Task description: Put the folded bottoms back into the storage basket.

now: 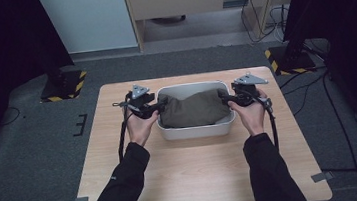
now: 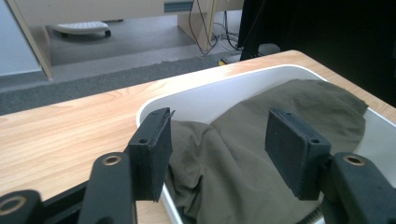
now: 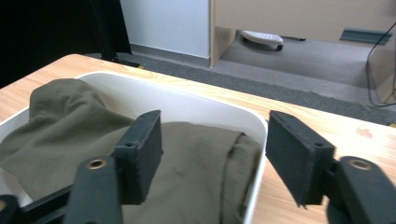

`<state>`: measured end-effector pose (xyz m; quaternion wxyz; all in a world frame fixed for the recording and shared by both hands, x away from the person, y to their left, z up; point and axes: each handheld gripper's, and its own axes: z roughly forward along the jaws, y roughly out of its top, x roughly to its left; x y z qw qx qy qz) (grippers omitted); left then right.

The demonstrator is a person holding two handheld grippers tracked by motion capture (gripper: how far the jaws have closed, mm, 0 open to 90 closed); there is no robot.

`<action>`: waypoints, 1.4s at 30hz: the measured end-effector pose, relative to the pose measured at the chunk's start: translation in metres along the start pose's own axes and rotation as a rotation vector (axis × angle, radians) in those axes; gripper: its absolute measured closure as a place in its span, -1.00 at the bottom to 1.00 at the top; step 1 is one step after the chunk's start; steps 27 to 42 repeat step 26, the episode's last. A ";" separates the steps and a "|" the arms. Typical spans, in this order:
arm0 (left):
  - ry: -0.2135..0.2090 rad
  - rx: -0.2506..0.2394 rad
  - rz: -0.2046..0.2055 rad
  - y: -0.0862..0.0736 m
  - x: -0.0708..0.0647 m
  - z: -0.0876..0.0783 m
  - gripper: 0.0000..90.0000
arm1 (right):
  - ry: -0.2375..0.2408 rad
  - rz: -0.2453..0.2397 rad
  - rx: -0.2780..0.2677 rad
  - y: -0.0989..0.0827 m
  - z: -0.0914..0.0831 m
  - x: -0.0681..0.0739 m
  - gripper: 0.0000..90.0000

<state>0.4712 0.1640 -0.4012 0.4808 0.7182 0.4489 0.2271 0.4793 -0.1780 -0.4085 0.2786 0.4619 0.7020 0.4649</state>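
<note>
An olive-green folded cloth (image 1: 191, 110) lies in a white rectangular tub (image 1: 195, 129) at the middle of the wooden table. My left gripper (image 1: 156, 109) is at the tub's left end, open, its jaws straddling the cloth's left edge (image 2: 219, 158) above the tub's rim (image 2: 154, 100). At the tub's right end my right gripper (image 1: 225, 98) stands open over the cloth's right end (image 3: 201, 163), one jaw above the cloth and one above the rim (image 3: 257, 140). Neither gripper holds the cloth.
The wooden table (image 1: 194, 174) has free room in front of the tub. Black stands with yellow-striped bases (image 1: 63, 85) (image 1: 290, 58) rest on the floor behind both far corners. Cables (image 1: 257, 11) trail near a wooden desk at the back.
</note>
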 end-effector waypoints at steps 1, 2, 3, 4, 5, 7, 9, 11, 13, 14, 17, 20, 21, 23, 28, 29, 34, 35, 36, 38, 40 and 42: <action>-0.004 -0.007 -0.001 -0.001 0.000 -0.004 -0.11 | -0.003 0.000 -0.005 0.000 -0.004 -0.002 -0.26; -0.007 -0.010 -0.002 -0.002 0.001 -0.008 -0.11 | -0.003 -0.002 -0.009 -0.001 -0.008 -0.004 -0.30; -0.005 -0.014 -0.005 -0.003 0.002 -0.013 -0.13 | -0.005 -0.002 -0.012 -0.003 -0.012 -0.006 -0.34; -0.004 -0.022 -0.006 -0.005 0.004 -0.017 -0.14 | -0.006 -0.004 -0.015 -0.004 -0.016 -0.009 -0.36; -0.001 -0.026 -0.012 -0.007 0.006 -0.021 -0.16 | -0.006 -0.001 -0.014 -0.006 -0.020 -0.011 -0.39; 0.004 -0.030 -0.029 -0.014 0.011 -0.030 -0.19 | -0.006 -0.001 -0.012 -0.012 -0.029 -0.016 -0.43; 0.021 -0.010 -0.023 -0.022 0.016 -0.038 -0.24 | -0.004 0.000 -0.006 -0.019 -0.037 -0.022 -0.46; 0.029 -0.003 -0.021 -0.031 0.021 -0.044 -0.29 | 0.000 -0.001 -0.001 -0.027 -0.045 -0.027 -0.48; 0.035 0.008 -0.034 -0.042 0.026 -0.049 -0.31 | -0.001 0.006 0.009 -0.037 -0.053 -0.032 -0.49; 0.041 0.020 -0.041 -0.051 0.029 -0.053 -0.33 | 0.000 0.007 0.014 -0.041 -0.055 -0.034 -0.49; 0.060 0.051 -0.060 -0.074 0.037 -0.060 -0.36 | -0.004 0.014 0.033 -0.060 -0.064 -0.043 -0.50; 0.080 0.093 -0.094 -0.096 0.043 -0.064 -0.38 | -0.003 0.020 0.064 -0.078 -0.068 -0.049 -0.52; 0.084 0.114 -0.101 -0.105 0.045 -0.064 -0.39 | 0.003 0.023 0.078 -0.084 -0.069 -0.050 -0.52; 0.097 0.152 -0.100 -0.117 0.048 -0.063 -0.41 | 0.001 0.021 0.101 -0.095 -0.070 -0.052 -0.52; 0.117 0.199 -0.094 -0.129 0.051 -0.061 -0.43 | -0.004 0.022 0.137 -0.107 -0.070 -0.057 -0.53; 0.117 0.199 -0.094 -0.129 0.051 -0.061 -0.43 | -0.004 0.022 0.137 -0.107 -0.070 -0.057 -0.53; 0.117 0.199 -0.094 -0.129 0.051 -0.061 -0.43 | -0.004 0.022 0.137 -0.107 -0.070 -0.057 -0.53; 0.117 0.199 -0.094 -0.129 0.051 -0.061 -0.43 | -0.004 0.022 0.137 -0.107 -0.070 -0.057 -0.53; 0.117 0.199 -0.094 -0.129 0.051 -0.061 -0.43 | -0.004 0.022 0.137 -0.107 -0.070 -0.057 -0.53; 0.117 0.199 -0.094 -0.129 0.051 -0.061 -0.43 | -0.004 0.022 0.137 -0.107 -0.070 -0.057 -0.53; 0.117 0.199 -0.094 -0.129 0.051 -0.061 -0.43 | -0.004 0.022 0.137 -0.107 -0.070 -0.057 -0.53; 0.117 0.199 -0.094 -0.129 0.051 -0.061 -0.43 | -0.004 0.022 0.137 -0.107 -0.070 -0.057 -0.53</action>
